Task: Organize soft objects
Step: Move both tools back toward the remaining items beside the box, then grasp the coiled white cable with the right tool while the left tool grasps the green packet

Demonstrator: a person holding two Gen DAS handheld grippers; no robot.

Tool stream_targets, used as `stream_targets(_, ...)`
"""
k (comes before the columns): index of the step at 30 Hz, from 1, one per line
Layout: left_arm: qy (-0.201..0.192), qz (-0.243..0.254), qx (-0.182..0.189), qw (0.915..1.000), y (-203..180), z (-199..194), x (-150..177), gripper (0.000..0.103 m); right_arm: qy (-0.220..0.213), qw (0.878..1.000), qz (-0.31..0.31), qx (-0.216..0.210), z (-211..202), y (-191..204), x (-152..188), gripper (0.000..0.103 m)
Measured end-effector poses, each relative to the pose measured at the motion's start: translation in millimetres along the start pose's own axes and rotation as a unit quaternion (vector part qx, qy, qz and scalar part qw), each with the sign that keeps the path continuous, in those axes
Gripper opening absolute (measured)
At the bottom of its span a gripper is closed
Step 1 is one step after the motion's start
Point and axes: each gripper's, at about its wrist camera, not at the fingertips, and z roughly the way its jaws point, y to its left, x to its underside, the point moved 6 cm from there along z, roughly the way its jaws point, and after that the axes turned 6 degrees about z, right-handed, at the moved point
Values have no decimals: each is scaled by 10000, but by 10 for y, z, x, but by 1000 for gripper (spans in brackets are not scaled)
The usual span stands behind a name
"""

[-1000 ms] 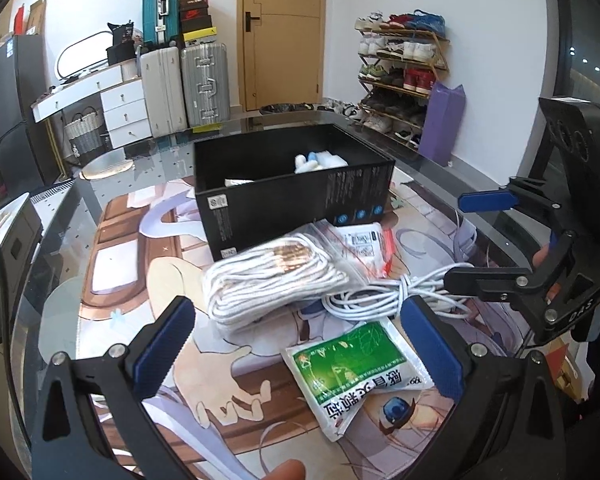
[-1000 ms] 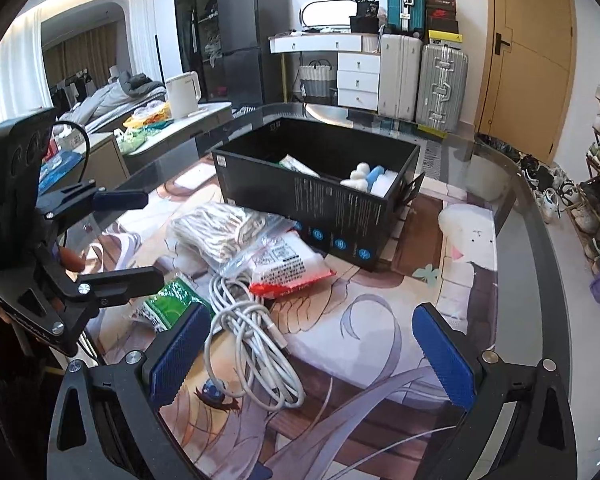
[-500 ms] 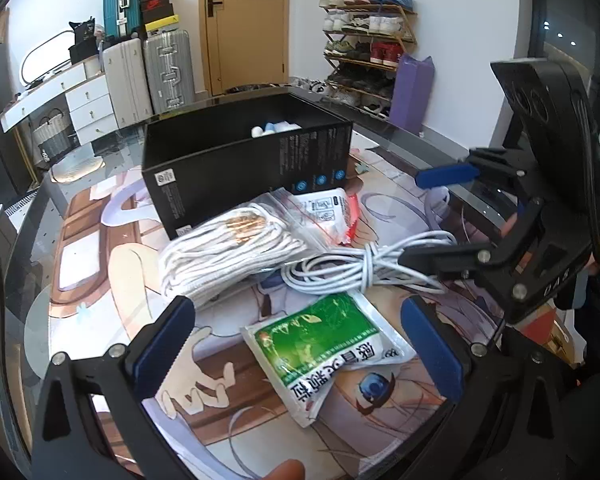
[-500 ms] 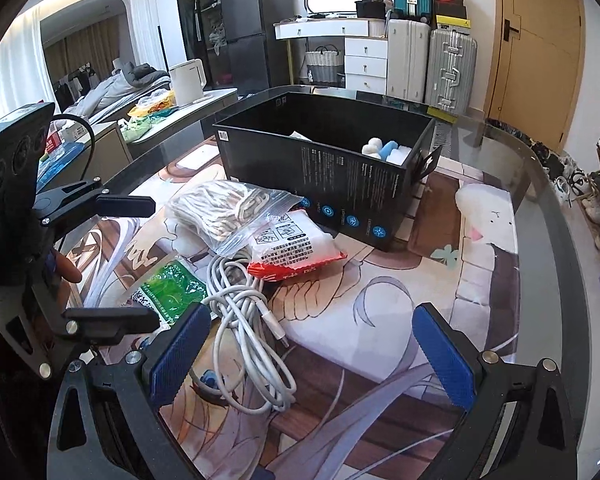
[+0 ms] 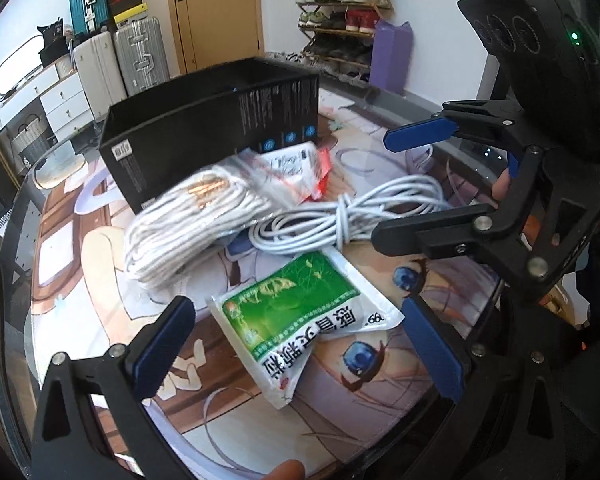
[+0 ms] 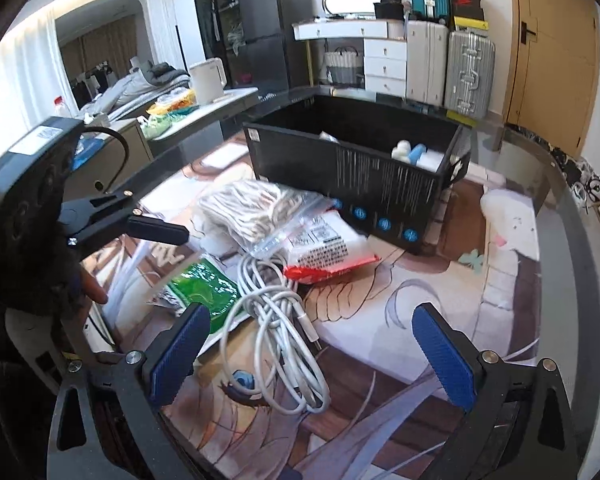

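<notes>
Both claws apart, empty, above surface (image 6: 440, 280).
L claw (image 5: 300, 344) over green packet (image 5: 296, 316); R claw (image 6: 312, 352) over cable (image 6: 276, 332); box (image 6: 356, 172) behind.

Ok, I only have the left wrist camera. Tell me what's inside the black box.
Observer: The right wrist view looks down into the box. Some white and blue items sit together at one end.
Operator: Now tell me where the right gripper's fingers are over the white cable.
Observer: The right gripper is open. The cable lies between its fingers, closer to the one beside the green packet.
</notes>
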Motion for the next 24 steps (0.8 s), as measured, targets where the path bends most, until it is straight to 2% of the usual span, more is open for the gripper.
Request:
stream_targets(5, 119, -63, -58, 9999, 66, 44, 54, 103, 137, 9999, 44, 56, 134, 6, 62, 103)
stream_targets(11, 150, -148, 54, 9998, 99, 15, 132, 103, 257, 9996, 88, 105, 243, 32, 100, 102)
stream_targets(17, 90, -235, 187, 9995, 109, -28, 136, 103, 143, 9997, 103, 188, 304, 63, 54, 102)
stream_targets(18, 92, -247, 155, 9995, 105, -18, 131, 103, 131, 9997, 89, 181, 309, 74, 50, 101)
stream_targets(22, 88, -367, 55, 9993, 116, 4, 103, 103, 112, 9996, -35, 237, 330, 112, 47, 87)
stream_targets(24, 99, -379, 50, 9992, 132, -3, 108, 103, 115, 9996, -60, 237, 331, 113, 44, 85)
